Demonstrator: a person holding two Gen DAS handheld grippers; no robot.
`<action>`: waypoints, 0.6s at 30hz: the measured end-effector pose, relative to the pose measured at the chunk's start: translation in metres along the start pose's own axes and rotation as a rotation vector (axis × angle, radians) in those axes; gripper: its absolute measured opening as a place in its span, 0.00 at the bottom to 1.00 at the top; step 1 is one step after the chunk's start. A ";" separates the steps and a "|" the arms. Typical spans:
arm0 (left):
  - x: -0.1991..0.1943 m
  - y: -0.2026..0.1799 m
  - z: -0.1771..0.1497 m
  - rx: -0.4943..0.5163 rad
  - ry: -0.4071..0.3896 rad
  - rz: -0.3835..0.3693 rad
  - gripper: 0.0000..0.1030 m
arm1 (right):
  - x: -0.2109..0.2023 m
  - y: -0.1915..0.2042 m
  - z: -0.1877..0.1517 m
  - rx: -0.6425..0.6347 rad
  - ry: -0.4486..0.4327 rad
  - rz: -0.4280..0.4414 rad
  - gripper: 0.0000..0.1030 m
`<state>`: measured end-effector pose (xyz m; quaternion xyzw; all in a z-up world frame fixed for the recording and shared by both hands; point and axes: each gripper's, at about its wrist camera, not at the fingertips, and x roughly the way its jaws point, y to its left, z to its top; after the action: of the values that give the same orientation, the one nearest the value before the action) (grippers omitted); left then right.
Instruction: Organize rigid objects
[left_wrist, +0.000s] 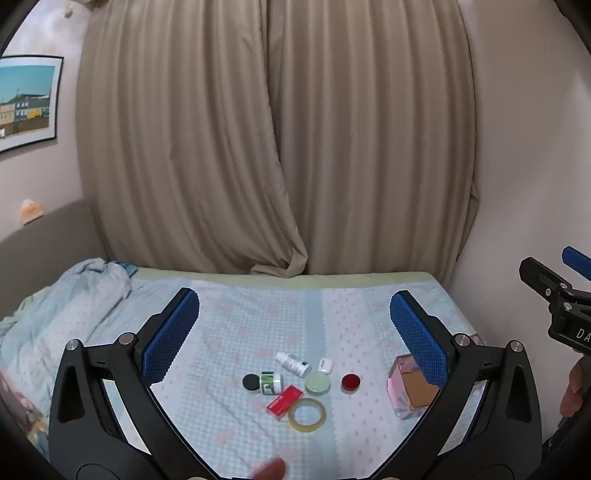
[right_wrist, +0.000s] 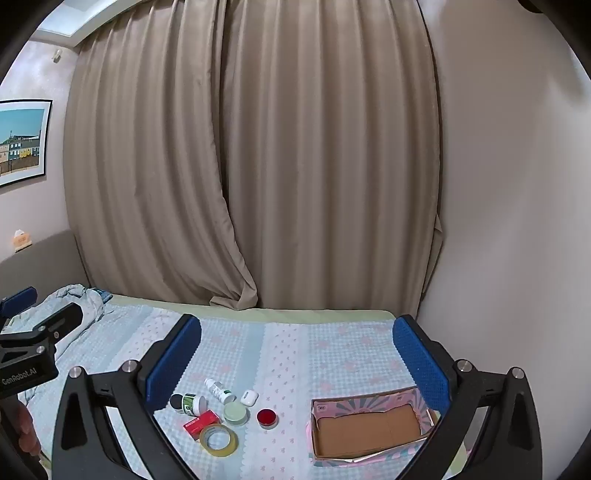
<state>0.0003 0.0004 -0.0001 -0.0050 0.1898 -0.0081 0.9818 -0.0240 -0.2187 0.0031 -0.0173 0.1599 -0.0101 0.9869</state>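
Small objects lie clustered on the bed: a tape roll (left_wrist: 307, 414) (right_wrist: 218, 440), a red box (left_wrist: 285, 401) (right_wrist: 200, 424), a green-labelled jar (left_wrist: 270, 382) (right_wrist: 193, 403), a black lid (left_wrist: 251, 381), a white bottle (left_wrist: 293, 364) (right_wrist: 219, 390), a white earbud case (left_wrist: 325, 365) (right_wrist: 249, 398), a pale green round tin (left_wrist: 317, 384) (right_wrist: 235, 412) and a red round tin (left_wrist: 350, 382) (right_wrist: 267, 417). An empty pink cardboard box (right_wrist: 369, 428) (left_wrist: 410, 391) sits to their right. My left gripper (left_wrist: 295, 325) and right gripper (right_wrist: 295, 350) are open, empty, above the bed.
The bed (left_wrist: 258, 317) has a checked blue sheet, with a crumpled blanket (left_wrist: 66, 310) at the left. Beige curtains (left_wrist: 273, 147) hang behind it. A wall (right_wrist: 517, 221) closes the right side. A framed picture (left_wrist: 26, 103) hangs at left.
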 end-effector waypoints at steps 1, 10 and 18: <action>0.000 0.001 0.000 -0.004 0.000 -0.010 1.00 | 0.000 -0.001 -0.001 0.009 -0.001 0.005 1.00; -0.002 -0.003 -0.001 0.010 -0.009 0.017 1.00 | 0.003 -0.008 -0.010 -0.028 0.008 -0.005 1.00; -0.003 0.000 -0.001 0.004 -0.005 0.013 1.00 | 0.001 -0.008 -0.010 -0.015 0.002 -0.001 1.00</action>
<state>-0.0027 0.0000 0.0002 -0.0020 0.1872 -0.0022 0.9823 -0.0266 -0.2275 -0.0059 -0.0247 0.1610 -0.0094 0.9866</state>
